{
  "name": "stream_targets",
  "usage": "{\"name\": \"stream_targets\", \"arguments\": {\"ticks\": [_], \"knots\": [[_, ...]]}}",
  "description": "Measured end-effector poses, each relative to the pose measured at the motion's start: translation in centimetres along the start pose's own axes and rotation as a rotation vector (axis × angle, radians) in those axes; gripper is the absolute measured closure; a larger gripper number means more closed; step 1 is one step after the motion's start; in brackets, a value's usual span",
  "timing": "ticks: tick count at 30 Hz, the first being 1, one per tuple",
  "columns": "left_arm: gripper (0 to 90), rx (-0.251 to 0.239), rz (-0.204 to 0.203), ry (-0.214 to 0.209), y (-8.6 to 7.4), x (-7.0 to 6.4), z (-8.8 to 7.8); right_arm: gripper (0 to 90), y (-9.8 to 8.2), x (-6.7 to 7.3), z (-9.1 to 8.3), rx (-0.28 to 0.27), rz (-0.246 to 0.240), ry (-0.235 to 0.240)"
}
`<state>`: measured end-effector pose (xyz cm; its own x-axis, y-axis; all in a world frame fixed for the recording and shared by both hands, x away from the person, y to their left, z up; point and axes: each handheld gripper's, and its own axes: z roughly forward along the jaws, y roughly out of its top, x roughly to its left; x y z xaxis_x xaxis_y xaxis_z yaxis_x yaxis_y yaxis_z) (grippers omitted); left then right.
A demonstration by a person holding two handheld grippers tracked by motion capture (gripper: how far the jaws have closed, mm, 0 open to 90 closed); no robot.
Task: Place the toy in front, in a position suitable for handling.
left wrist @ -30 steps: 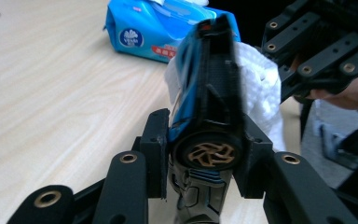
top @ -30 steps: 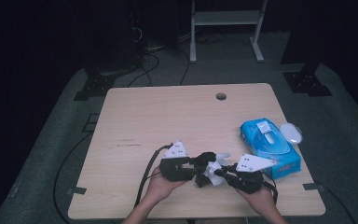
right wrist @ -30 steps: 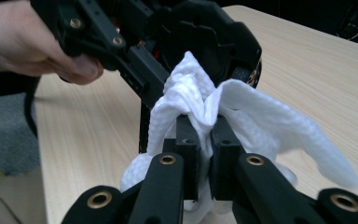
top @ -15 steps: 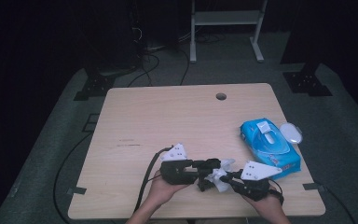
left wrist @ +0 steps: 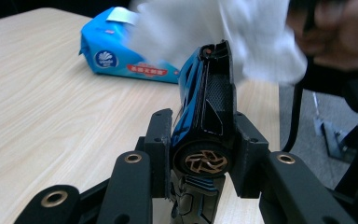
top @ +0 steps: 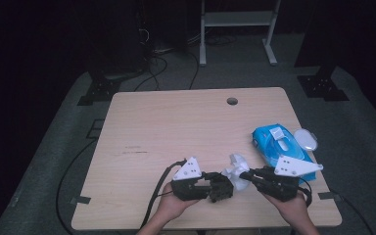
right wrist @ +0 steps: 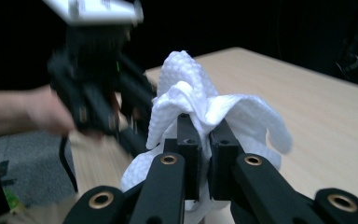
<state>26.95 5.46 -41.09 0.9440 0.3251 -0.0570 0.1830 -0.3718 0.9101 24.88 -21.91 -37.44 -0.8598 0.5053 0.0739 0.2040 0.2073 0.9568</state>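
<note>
A blue and black toy car (left wrist: 209,102) stands nose-up between the jaws of my left gripper (left wrist: 205,149), which is shut on it near a wheel and has just tightened a little. In the high view that gripper (top: 223,188) and the car (top: 218,183) sit near the table's front edge. My right gripper (right wrist: 204,135) is shut on a crumpled white wipe (right wrist: 191,93). From above, the wipe (top: 237,171) hangs at the right gripper's tip (top: 247,177), just beside and above the car. The wipe (left wrist: 242,32) is blurred over the car's top end.
A blue pack of wipes (top: 274,142) lies on the table's right side, with a white oval lid (top: 306,139) beside it. The wooden table (top: 176,127) has a cable hole (top: 232,101) near its far edge. Cables trail over the floor behind.
The right gripper has risen with the wipe and now holds it higher against the car. The left gripper has stayed almost in place with the car.
</note>
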Motion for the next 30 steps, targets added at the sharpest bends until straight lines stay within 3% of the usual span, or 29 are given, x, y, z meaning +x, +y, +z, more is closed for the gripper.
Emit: {"name": "stream_targets", "arguments": {"ticks": [3, 6, 9, 10, 13, 14, 16, 19, 20, 24, 27, 28, 30], "knots": [[64.6, -0.007, 0.029, 0.009, -0.1, -0.5, 0.1, 84.9, 1.4, 0.4, 1.4, 0.037, -0.038, 0.022], [64.7, -0.015, 0.033, 0.008, -0.3, -0.5, 0.0, 84.9, 1.1, 0.1, 2.4, 0.096, -0.041, 0.027], [64.7, -0.016, 0.034, 0.008, -0.4, -0.5, -0.2, 84.9, 0.5, -0.5, 2.1, 0.088, -0.001, 0.026], [64.7, -0.017, 0.033, 0.009, -0.4, -0.5, -0.2, 84.9, -0.1, -1.0, 1.6, 0.104, 0.015, 0.001], [64.7, -0.015, 0.036, 0.010, -0.4, -0.5, -0.2, 84.9, -0.5, -1.3, 1.4, 0.107, 0.049, 0.006], [64.7, -0.014, 0.042, 0.012, -0.4, -0.6, -0.1, 84.9, -0.3, -1.1, 1.4, 0.103, 0.032, -0.002], [64.7, -0.013, 0.044, 0.017, -0.3, -0.7, -0.1, 84.9, 0.4, -0.6, 1.8, 0.095, 0.020, 0.026], [64.7, -0.016, 0.041, 0.020, -0.3, -0.7, -0.1, 84.9, 1.2, 0.0, 2.3, 0.112, -0.023, 0.035], [64.7, -0.015, 0.037, 0.019, -0.3, -0.7, -0.1, 84.9, 1.7, 0.1, 2.5, 0.144, -0.042, 0.027], [64.7, -0.007, 0.042, 0.023, -0.2, -0.7, 0.0, 85.1, 1.9, 0.4, 2.7, 0.155, -0.026, 0.016], [64.8, -0.009, 0.036, 0.023, -0.2, -0.7, 0.0, 85.0, 2.2, 0.8, 2.9, 0.156, -0.045, 0.002], [64.8, -0.007, 0.036, 0.024, -0.1, -0.8, 0.1, 85.0, 2.3, 0.8, 3.1, 0.158, -0.036, 0.029], [64.8, 0.001, 0.048, 0.029, 0.1, -0.9, 0.2, 84.9, 2.7, 1.9, 4.2, 0.191, -0.090, 0.044]]}}
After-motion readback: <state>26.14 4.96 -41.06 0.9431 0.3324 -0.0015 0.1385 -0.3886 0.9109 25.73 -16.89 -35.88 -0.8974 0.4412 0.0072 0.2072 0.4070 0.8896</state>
